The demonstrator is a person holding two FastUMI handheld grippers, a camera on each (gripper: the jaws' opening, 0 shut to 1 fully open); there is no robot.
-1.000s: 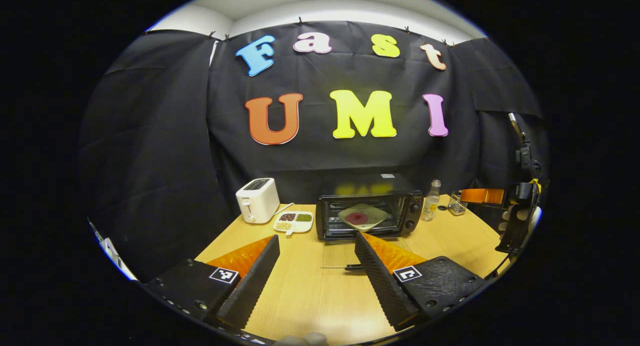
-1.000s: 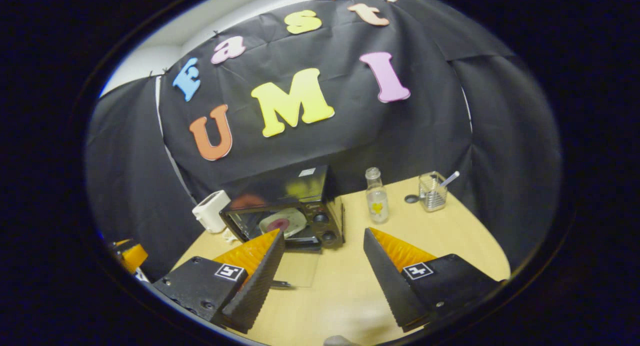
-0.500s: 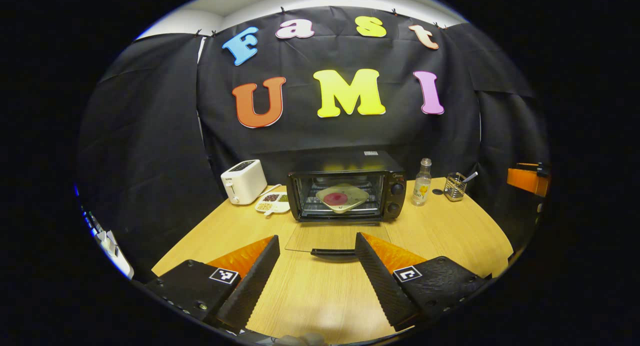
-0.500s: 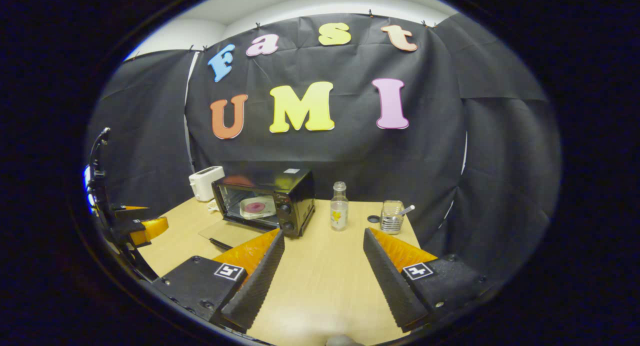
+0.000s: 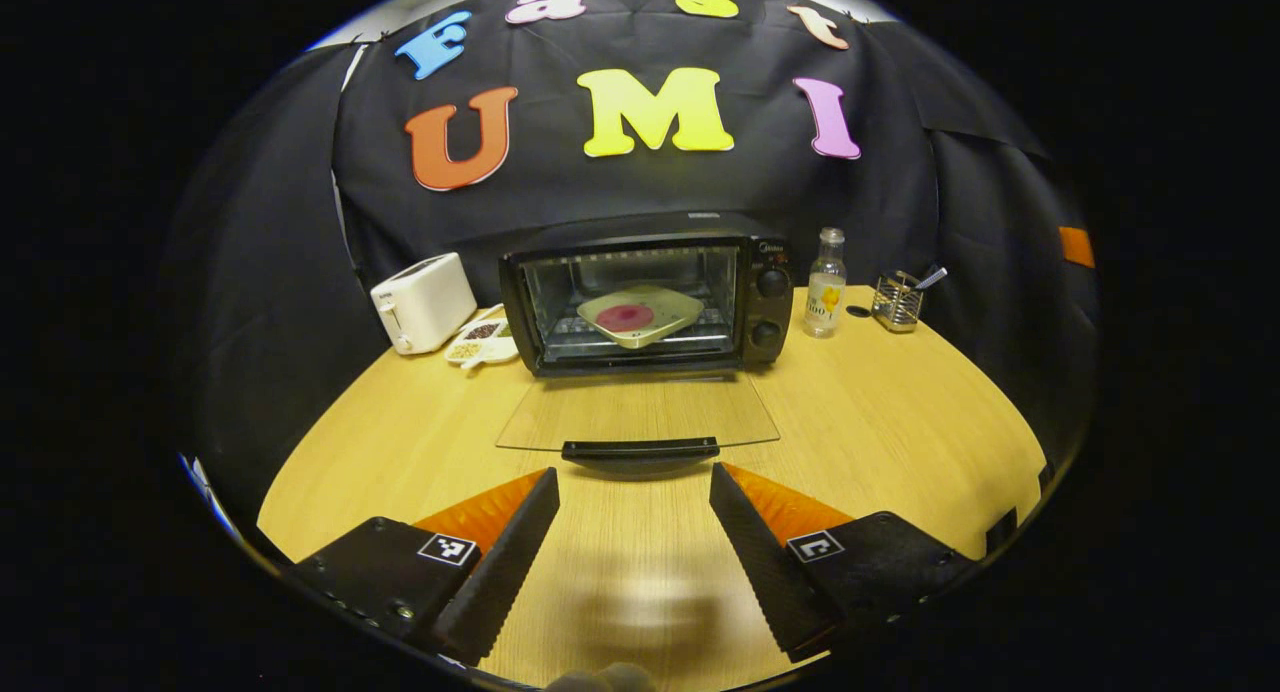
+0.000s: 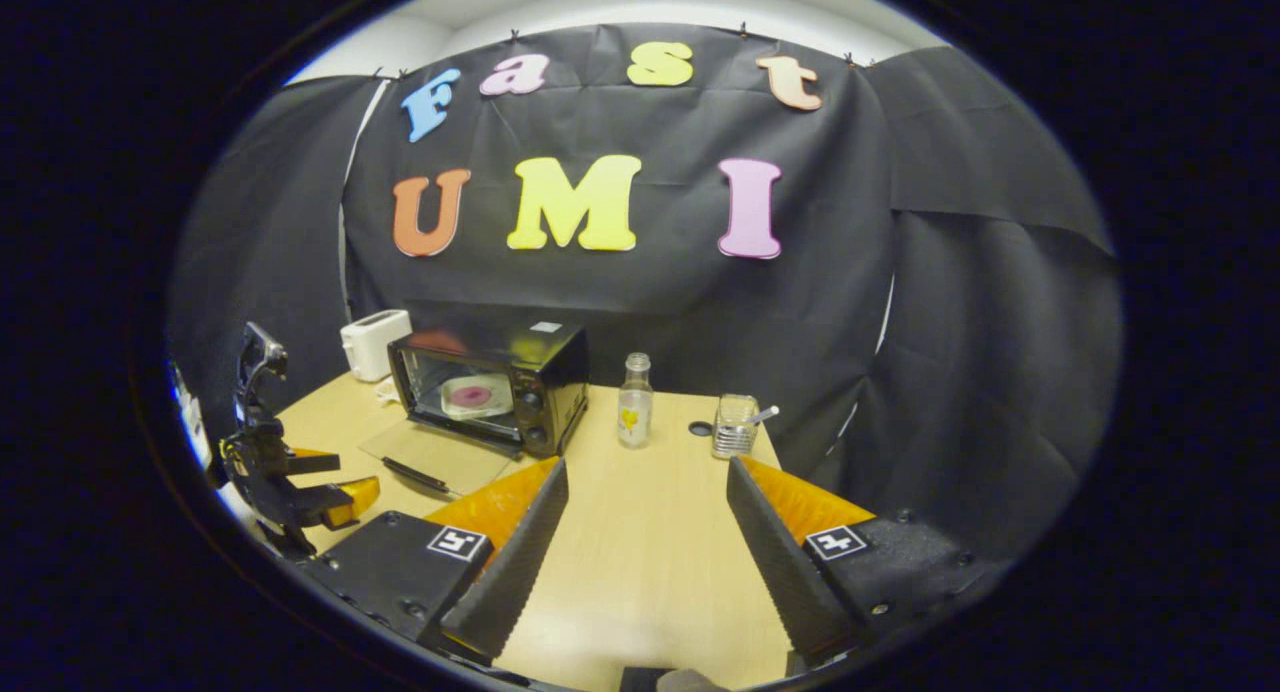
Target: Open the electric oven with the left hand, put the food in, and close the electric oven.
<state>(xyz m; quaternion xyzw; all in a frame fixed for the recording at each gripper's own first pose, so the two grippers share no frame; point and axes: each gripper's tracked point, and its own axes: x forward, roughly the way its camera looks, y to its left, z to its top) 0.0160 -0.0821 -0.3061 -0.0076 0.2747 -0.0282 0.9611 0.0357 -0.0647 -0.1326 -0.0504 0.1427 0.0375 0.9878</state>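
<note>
The wooden tabletop (image 5: 880, 422) carries all items. The black electric oven (image 5: 645, 287) stands at the far middle of it, against the cloth wall. Its glass door (image 5: 640, 412) is fully lowered and lies flat toward the near side, with the black handle (image 5: 640, 450) at the near edge. Inside the oven, on the rack, sits the plate (image 5: 640, 315) with the red food (image 5: 624, 317) on it.

A white toaster (image 5: 422, 302) stands to the left of the oven, and a divided snack dish (image 5: 480, 340) lies between the two. To the right of the oven stand a clear bottle (image 5: 824, 297) and, farther right, a wire holder (image 5: 897, 302).

The left claw (image 5: 634, 532) hangs just short of the door handle, fingers spread wide, gripping nothing. The right claw (image 6: 646, 537) is off to the right over bare tabletop, also spread wide and empty.
</note>
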